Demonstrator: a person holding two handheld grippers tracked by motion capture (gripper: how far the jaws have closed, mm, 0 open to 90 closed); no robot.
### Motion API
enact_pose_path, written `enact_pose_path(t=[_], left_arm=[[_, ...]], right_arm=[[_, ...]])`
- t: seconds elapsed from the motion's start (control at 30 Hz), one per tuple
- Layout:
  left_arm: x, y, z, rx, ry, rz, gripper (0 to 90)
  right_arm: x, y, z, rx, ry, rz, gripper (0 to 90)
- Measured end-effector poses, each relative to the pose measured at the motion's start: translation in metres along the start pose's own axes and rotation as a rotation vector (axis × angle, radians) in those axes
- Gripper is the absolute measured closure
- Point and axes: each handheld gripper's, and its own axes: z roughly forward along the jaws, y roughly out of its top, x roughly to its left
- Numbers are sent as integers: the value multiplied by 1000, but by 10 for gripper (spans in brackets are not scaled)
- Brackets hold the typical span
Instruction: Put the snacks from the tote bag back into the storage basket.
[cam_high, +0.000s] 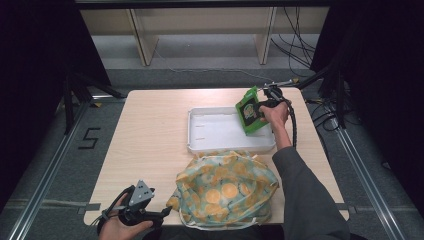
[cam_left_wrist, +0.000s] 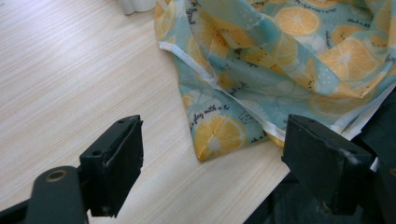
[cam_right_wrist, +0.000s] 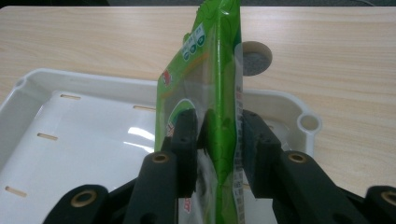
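Green pouch (cam_high: 249, 110) held edge-up over the white tray (cam_high: 210, 145), right side of the table (cam_high: 150, 125).

Right gripper (cam_right_wrist: 217, 140): jaws either side of the pouch, pads no longer pressing it, a narrow gap visible at each side. Left gripper (cam_left_wrist: 212, 154): jaws wide apart, holding nothing, at the near table edge just beside the orange-print cloth bag (cam_high: 225, 187), which lies in front of the tray.
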Motion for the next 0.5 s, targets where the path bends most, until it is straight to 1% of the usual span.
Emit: enact_pose_path(t=[0.03, 0.07, 0.1, 0.17, 0.2, 0.23, 0.27, 0.3, 0.33, 0.37, 0.4, 0.43, 0.47, 0.5], left_arm=[[0, 0, 0, 1, -4, -2, 195], [0, 0, 0, 4, -7, 6, 195], [0, 0, 0, 5, -6, 15, 195], [0, 1, 0, -7, -6, 11, 195], [-1, 0, 0, -7, -7, -10, 195], [0, 0, 0, 2, 2, 2, 195], [0, 0, 0, 1, 1, 3, 195], [0, 0, 0, 2, 0, 1, 195], [0, 0, 0, 1, 0, -2, 194], [0, 0, 0, -1, -7, -3, 194], [-1, 0, 0, -6, -8, -8, 195], [-1, 0, 0, -6, -9, -9, 195], [0, 0, 0, 2, -8, -2, 194], [0, 0, 0, 3, -8, 1, 194]], right_arm=[[0, 0, -1, 15, 5, 6, 695], [0, 1, -2, 29, -6, 0, 695], [0, 1, -2, 30, -6, 5, 694], [-1, 0, -2, 36, -4, 4, 692], [-2, 0, -2, 25, -14, -6, 691], [-2, 0, -1, 24, -19, -7, 688], [-2, 0, -1, 24, -21, -5, 688], [-1, 0, -1, 21, -26, 11, 688], [-1, 0, -1, 9, -22, 13, 688], [-1, -1, -1, 19, -9, 20, 688], [-1, -1, -1, 18, -14, 19, 688], [-2, -1, -1, 14, -22, -1, 688], [-1, -1, 0, 18, -15, 11, 688], [-3, -1, 0, 25, 3, -6, 687]])
